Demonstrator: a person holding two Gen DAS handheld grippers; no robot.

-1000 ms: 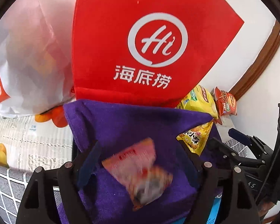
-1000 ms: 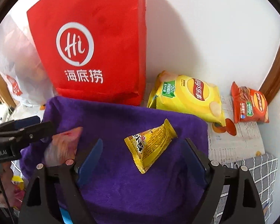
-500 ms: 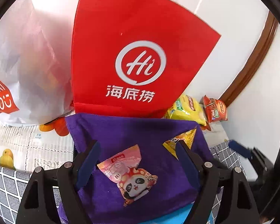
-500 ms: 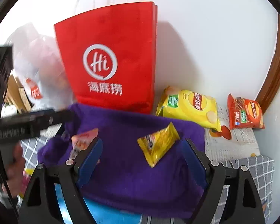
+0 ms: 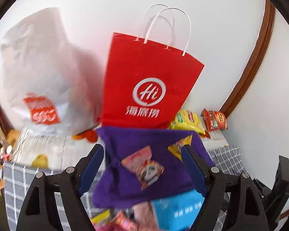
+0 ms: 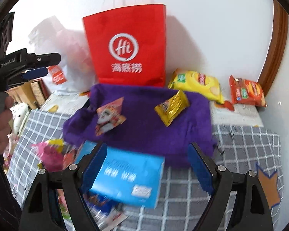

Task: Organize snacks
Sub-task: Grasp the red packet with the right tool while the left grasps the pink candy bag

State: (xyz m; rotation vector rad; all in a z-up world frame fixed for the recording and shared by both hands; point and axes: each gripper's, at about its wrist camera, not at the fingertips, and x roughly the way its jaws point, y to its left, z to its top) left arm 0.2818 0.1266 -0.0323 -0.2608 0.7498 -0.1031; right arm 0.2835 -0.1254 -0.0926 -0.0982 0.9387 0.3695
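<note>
On the fuzzy purple cloth lie two crinkly foil packets, both grippers spread wide and empty.

Purple cloth mostly bare btwn pink packet & yellow packet; red bag blocks behind, blue box in front.

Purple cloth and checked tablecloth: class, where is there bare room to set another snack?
Free: the purple cloth between the panda packet and yellow packet, and the checked tablecloth right of it. Crowded: front left, around the blue box.
</note>
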